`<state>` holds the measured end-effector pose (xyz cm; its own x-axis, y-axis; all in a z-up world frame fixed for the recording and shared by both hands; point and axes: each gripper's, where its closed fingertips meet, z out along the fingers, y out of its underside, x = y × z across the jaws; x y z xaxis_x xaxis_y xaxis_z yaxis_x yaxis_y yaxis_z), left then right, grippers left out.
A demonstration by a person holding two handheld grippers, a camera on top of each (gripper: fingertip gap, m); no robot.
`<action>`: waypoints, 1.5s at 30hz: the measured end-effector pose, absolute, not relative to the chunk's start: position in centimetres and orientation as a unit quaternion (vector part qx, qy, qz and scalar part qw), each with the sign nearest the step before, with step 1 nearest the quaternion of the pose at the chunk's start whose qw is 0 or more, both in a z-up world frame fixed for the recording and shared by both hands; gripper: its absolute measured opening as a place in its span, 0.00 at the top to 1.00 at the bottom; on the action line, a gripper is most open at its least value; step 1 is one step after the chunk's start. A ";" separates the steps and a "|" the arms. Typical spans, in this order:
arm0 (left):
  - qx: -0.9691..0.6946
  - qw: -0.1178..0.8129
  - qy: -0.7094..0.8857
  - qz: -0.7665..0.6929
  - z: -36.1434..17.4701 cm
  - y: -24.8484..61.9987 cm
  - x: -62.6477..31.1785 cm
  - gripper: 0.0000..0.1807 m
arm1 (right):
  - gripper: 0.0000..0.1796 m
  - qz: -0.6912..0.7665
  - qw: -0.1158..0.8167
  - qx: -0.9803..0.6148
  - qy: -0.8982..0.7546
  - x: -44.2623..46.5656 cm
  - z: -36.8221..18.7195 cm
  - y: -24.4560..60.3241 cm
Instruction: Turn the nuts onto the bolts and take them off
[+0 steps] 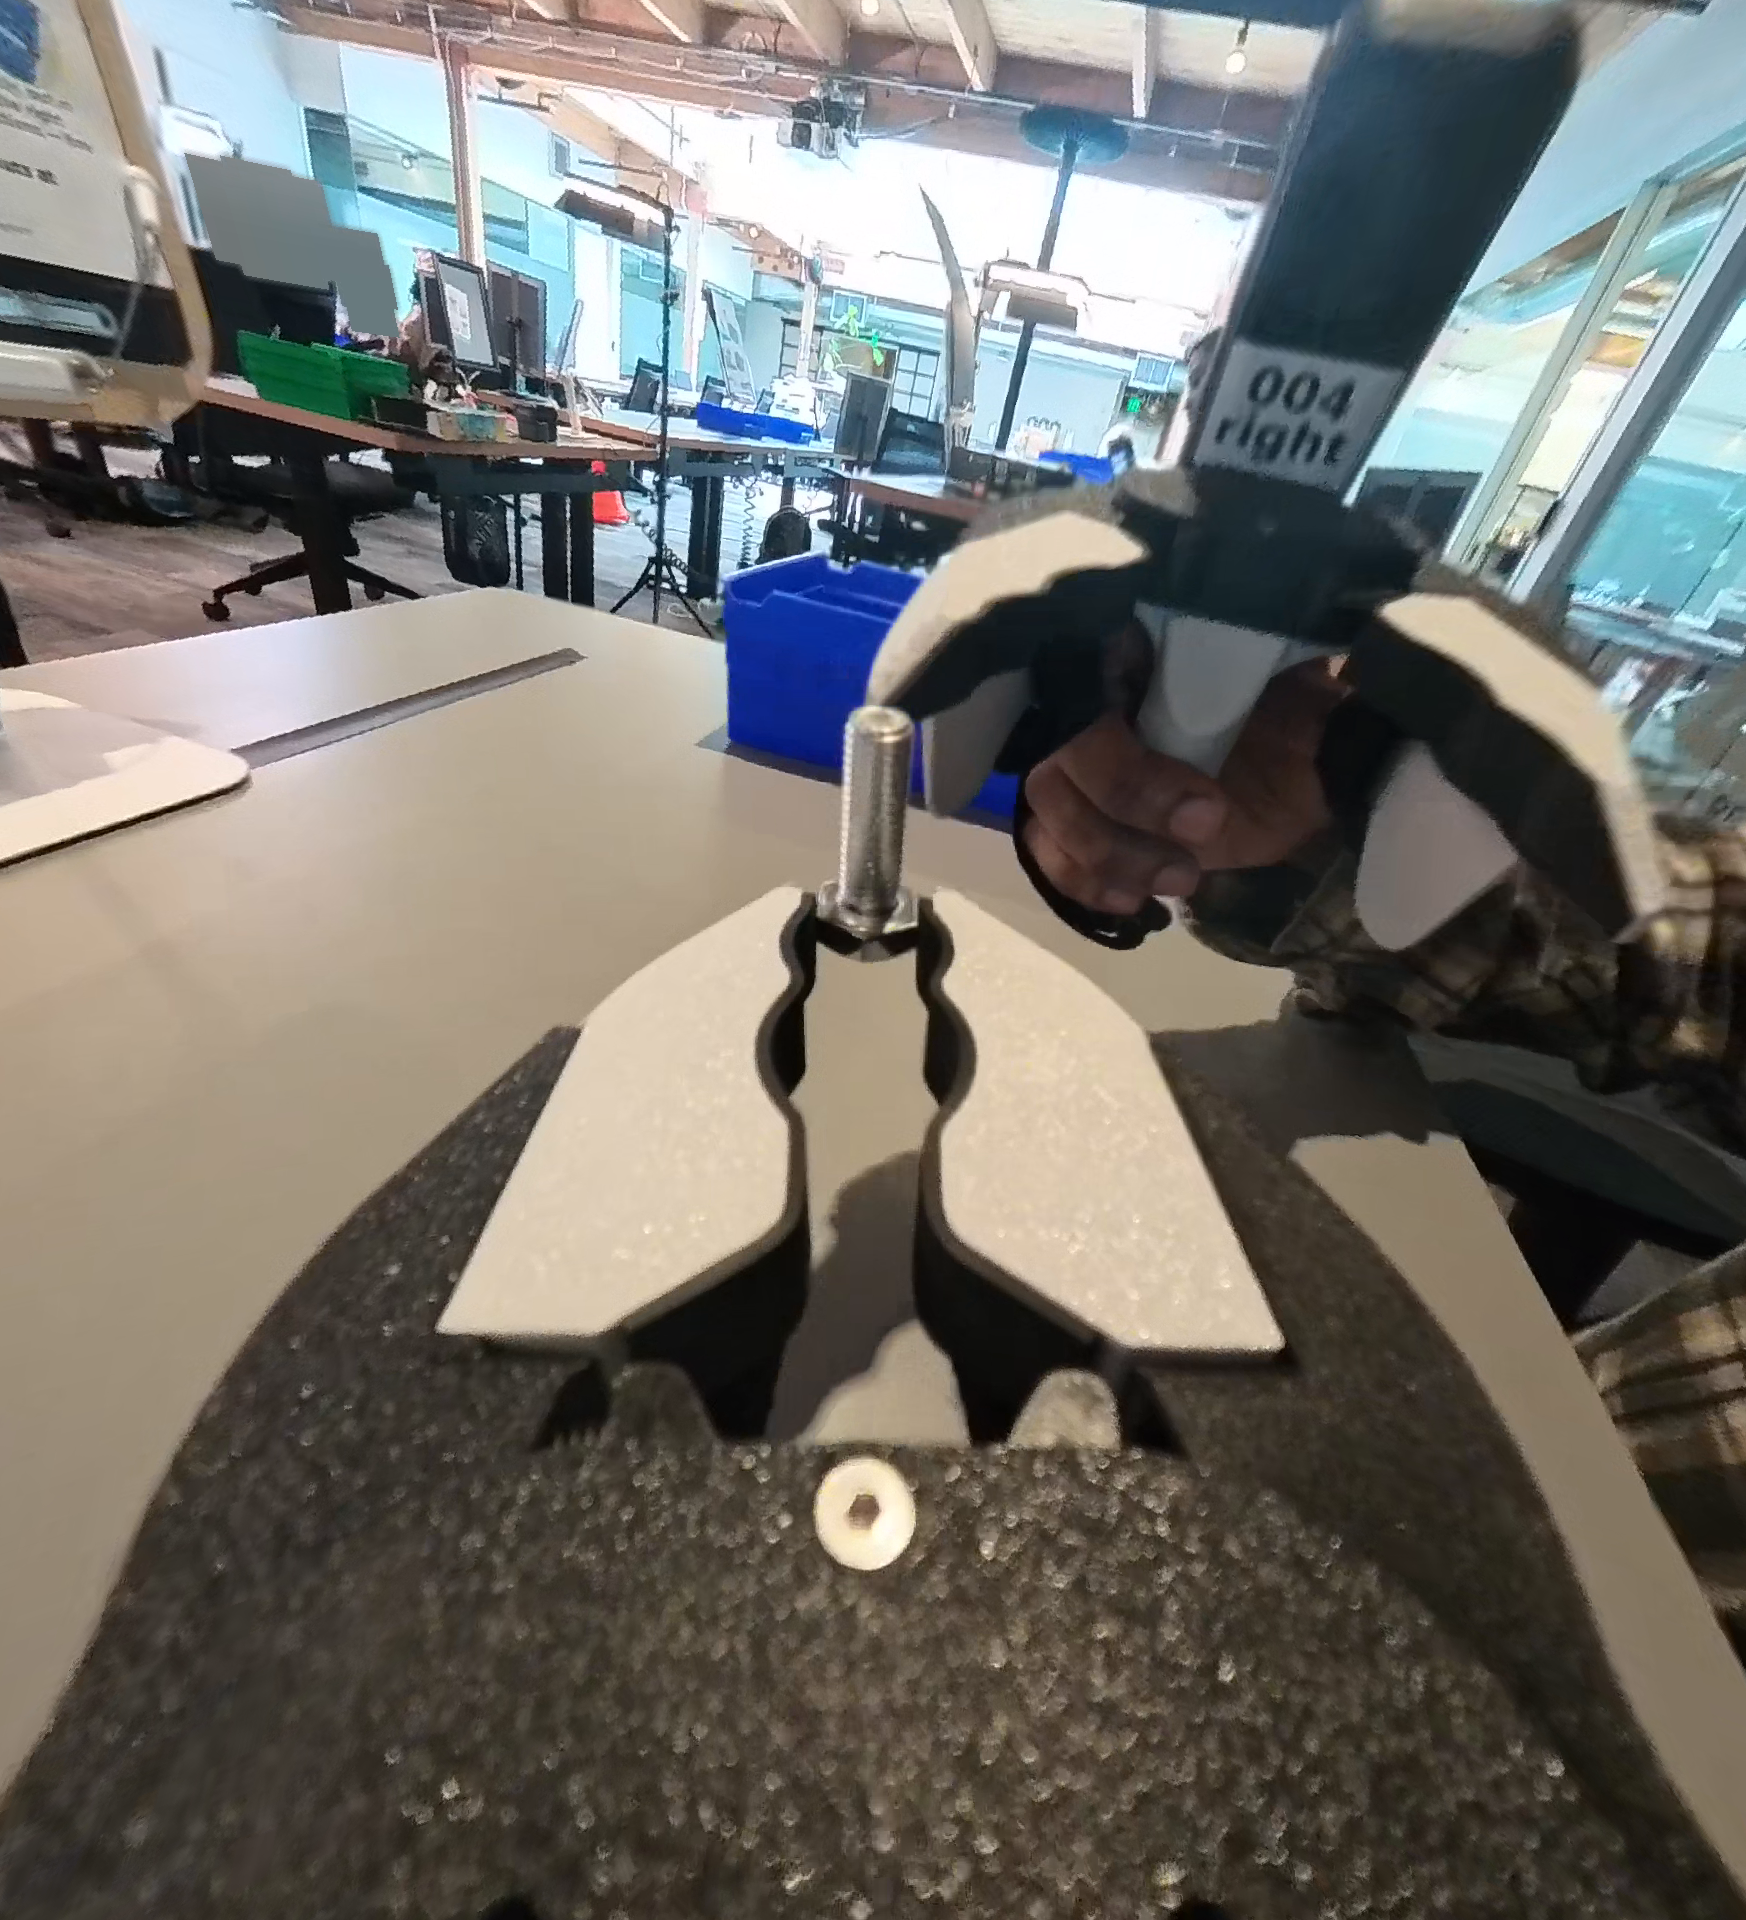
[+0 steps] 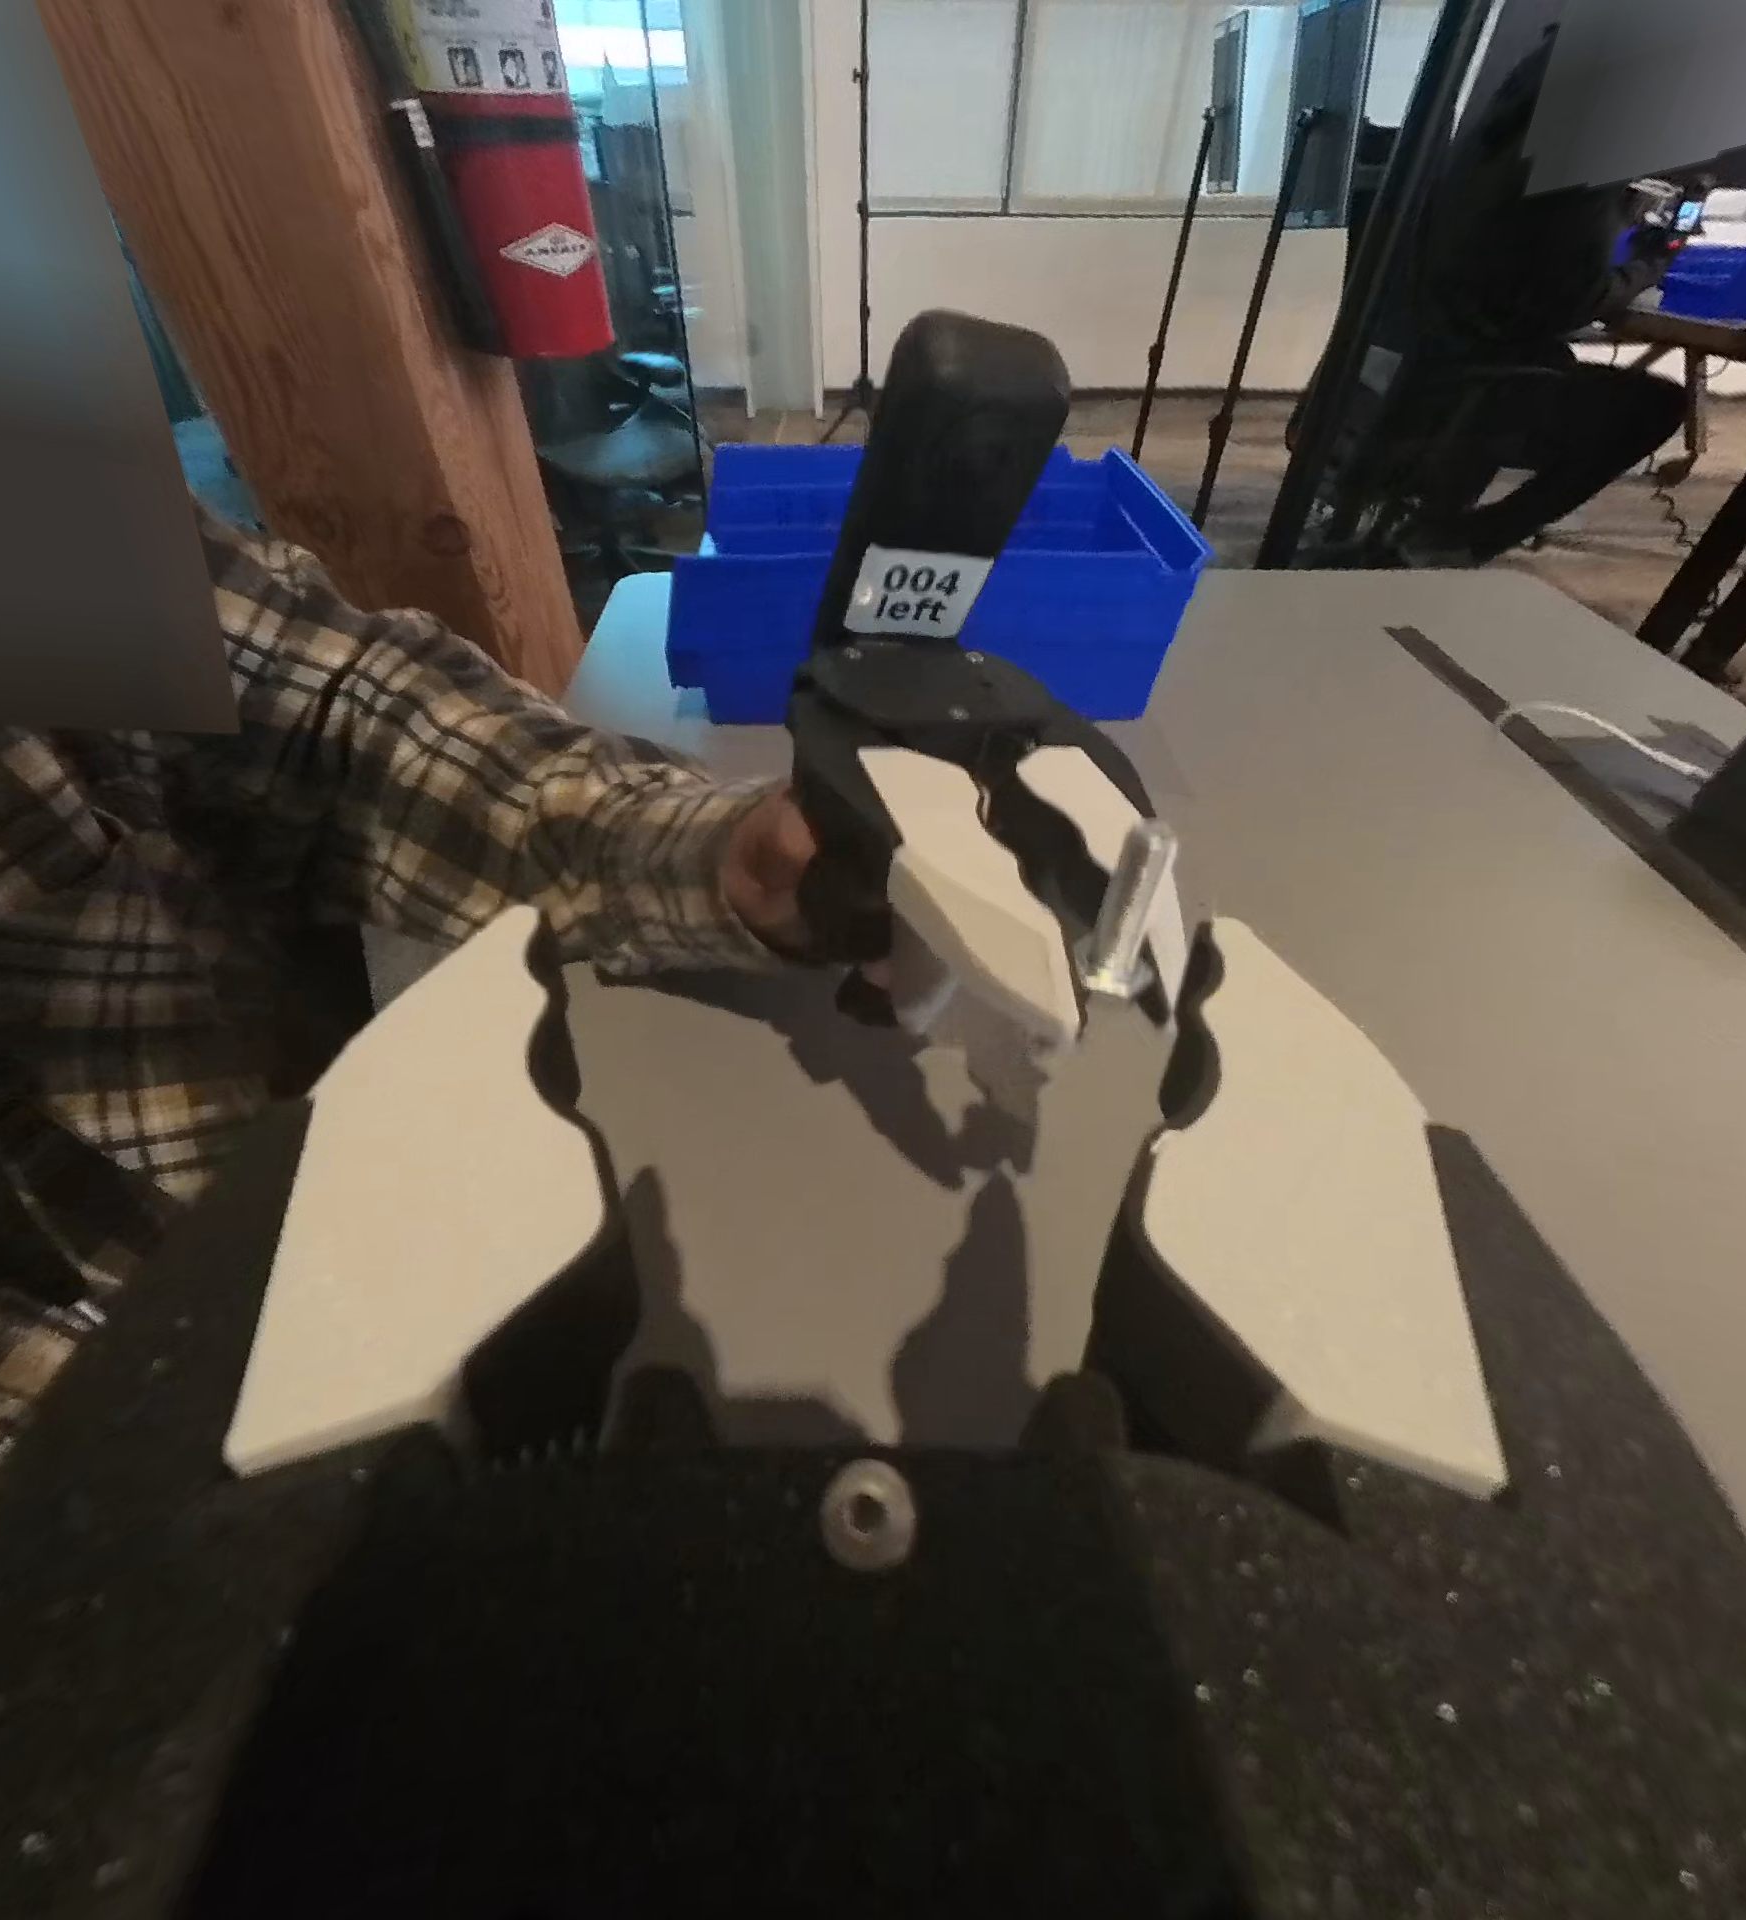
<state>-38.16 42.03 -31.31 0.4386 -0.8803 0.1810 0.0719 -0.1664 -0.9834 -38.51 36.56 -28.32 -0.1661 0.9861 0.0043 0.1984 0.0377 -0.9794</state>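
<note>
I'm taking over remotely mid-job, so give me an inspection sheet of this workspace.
Surface: flat grey table, mostly bare.
Job's things: silver threaded steel bolt standing upright, gripped at its hex base; no separate nut seen.
Clutter: blue plastic bin at the table edge.
Grippers: left gripper shut on the bolt; right gripper open, empty, close to the bolt.
Cables: white cable by a black box.
Surroundings: red fire extinguisher on a wooden post.

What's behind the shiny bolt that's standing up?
In the left wrist view, the open right gripper and a blue bin sit behind the bolt. The left gripper is shut on the bolt's bottom end, hiding the table under it. The bin's inside can't be seen.
</note>
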 end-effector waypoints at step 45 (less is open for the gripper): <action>-0.648 0.653 0.191 -0.342 -28.8 44.8 -53.8 0.90 | 0.90 0.291 0.246 -0.560 -0.735 -50.8 -43.5 44.9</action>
